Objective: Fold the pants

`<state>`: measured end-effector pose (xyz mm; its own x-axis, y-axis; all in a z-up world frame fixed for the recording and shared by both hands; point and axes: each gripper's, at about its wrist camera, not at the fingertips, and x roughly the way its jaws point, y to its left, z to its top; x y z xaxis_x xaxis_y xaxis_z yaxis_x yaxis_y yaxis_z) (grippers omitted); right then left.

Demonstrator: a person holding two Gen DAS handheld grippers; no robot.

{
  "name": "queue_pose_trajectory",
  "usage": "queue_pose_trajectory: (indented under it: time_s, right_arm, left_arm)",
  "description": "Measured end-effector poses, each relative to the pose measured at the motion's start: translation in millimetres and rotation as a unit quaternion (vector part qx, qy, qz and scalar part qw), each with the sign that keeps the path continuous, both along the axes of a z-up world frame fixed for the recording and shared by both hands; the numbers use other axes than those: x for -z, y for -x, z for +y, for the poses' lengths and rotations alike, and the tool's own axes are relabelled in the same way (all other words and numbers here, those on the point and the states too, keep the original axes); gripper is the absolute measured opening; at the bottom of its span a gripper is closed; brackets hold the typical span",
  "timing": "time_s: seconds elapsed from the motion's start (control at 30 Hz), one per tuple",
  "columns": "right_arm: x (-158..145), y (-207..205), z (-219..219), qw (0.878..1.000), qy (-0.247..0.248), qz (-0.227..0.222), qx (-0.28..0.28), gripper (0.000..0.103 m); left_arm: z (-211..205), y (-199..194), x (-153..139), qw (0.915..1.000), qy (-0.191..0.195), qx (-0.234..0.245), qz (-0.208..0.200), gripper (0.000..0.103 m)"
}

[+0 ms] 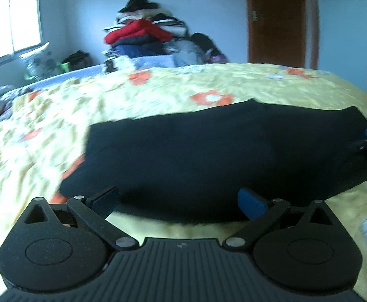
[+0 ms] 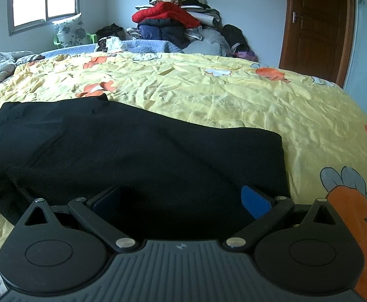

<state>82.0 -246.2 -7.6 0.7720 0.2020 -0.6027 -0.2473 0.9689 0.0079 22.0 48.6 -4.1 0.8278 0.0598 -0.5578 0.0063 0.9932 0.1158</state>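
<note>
Pants [image 2: 143, 156], black and folded, are spread on the yellow bedspread [image 2: 233, 93]. Left gripper [image 1: 178, 202] and right gripper [image 2: 181, 202] are held wide apart at the near edge, gripping nothing. Piled clothes [image 2: 176, 15] are seen beyond.

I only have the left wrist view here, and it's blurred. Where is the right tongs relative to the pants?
Observer: The right tongs sits open over the near edge of the black pants, by their right end.
Reviewer: Is that end squared off?
Observer: Yes, a straight edge lying flat on the yellow bedspread.
Reviewer: Anything printed beside it?
Observer: An orange cartoon figure, just right of the tongs.
</note>
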Motion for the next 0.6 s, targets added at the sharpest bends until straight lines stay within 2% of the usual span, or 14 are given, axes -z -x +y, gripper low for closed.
queue_pose_trajectory:
  time_s: [0.13,0.27,0.37,0.6]
  right_arm:
    - [0,-1,0,1.0,0.001,0.0,0.0,0.103]
    - [0,-1,0,1.0,0.0,0.0,0.0,0.103]
    - [0,-1,0,1.0,0.0,0.0,0.0,0.103]
    - [0,0,0,1.0,-0.002,-0.002,0.007,0.103]
  left_arm:
    - [30,11,-1,0.9995,0.018,-0.026,0.002,0.103]
    - [47,17,4,0.9987,0.015,-0.049,0.004,0.103]
    - [55,17,11,0.9979,0.014,-0.062,0.016,0.103]
    - [64,16,16,0.9961,0.049,-0.066,0.031,0.103]
